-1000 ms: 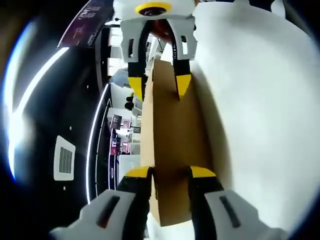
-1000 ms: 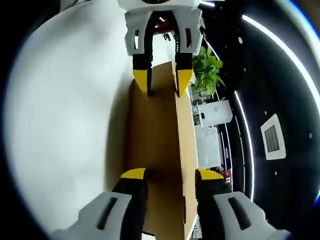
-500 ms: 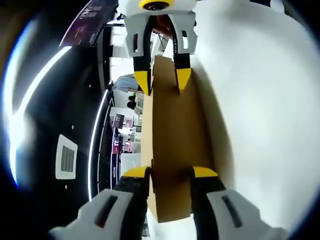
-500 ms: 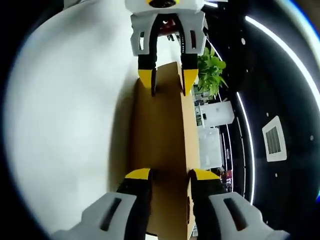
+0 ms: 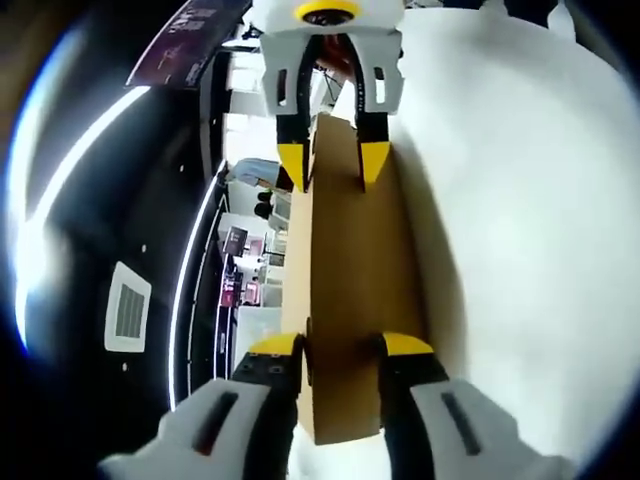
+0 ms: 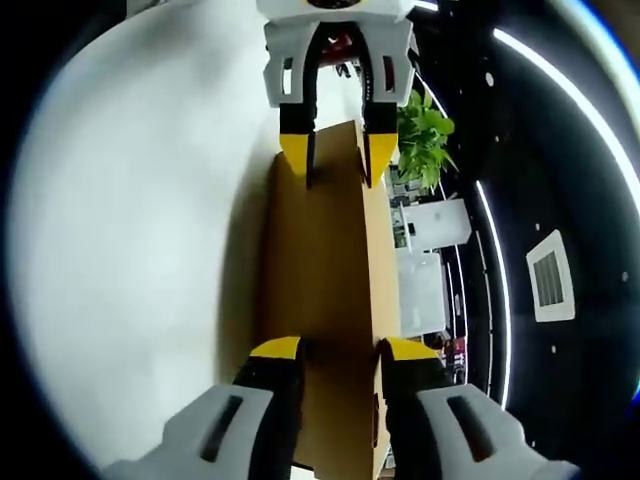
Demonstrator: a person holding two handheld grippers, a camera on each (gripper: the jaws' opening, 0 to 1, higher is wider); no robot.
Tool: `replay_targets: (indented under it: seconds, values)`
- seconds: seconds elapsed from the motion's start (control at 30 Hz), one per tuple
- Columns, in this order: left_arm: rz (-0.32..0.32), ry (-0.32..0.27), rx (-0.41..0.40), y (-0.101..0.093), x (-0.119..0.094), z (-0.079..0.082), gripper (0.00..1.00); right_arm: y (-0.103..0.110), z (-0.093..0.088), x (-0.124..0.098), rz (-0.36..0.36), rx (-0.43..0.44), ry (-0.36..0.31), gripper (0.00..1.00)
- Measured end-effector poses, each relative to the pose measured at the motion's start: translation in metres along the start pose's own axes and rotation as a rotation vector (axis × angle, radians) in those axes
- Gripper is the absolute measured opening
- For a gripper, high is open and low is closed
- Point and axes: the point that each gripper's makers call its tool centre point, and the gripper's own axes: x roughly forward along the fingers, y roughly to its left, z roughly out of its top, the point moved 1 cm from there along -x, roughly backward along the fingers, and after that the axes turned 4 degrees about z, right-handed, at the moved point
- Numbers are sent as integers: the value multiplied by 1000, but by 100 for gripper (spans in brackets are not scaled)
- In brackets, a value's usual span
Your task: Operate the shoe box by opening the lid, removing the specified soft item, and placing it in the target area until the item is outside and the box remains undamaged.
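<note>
A brown cardboard shoe box lid [image 5: 345,290] runs lengthwise between the two grippers, with a white table [image 5: 520,230] beside it. In the left gripper view my left gripper [image 5: 340,346] is shut on the lid's near end, a yellow tip on each side. My right gripper [image 5: 333,162] holds the far end at the top of that view. The right gripper view mirrors this. There my right gripper [image 6: 338,348] clamps the near end of the lid [image 6: 320,260], and the left gripper [image 6: 335,155] grips the far end. Both views are rolled sideways. The soft item is hidden.
The white table [image 6: 130,230] takes up one side of each view. On the other side are a dark ceiling with light strips [image 6: 560,110], a vent [image 6: 548,280], a green plant [image 6: 425,135] and distant room furniture [image 5: 245,260].
The right gripper's jaws have drawn slightly closer onto the lid. Both cameras shifted a little, and each opposite gripper sits a bit higher in view.
</note>
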Motion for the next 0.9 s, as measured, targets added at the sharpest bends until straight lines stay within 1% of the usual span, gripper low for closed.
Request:
replay_targets:
  seconds: [0.2,0.3,0.43,0.53,0.67,0.9]
  values:
    - [-4,4,-3,1,0,1,29,0,-1,0,4,3,7,29]
    - [-2,3,-35,6,-2,4,29,-6,-1,-4,31,6,3,29]
    - [-5,-1,-47,9,-3,5,29,-8,0,-6,40,5,5,29]
    - [-23,-9,-97,14,-4,6,29,-11,0,-9,43,4,2,29]
    - [-29,-12,-105,17,-5,6,29,-15,1,-10,45,23,-7,29]
    - [-34,0,-103,17,-6,6,29,-15,4,-9,42,29,-13,29]
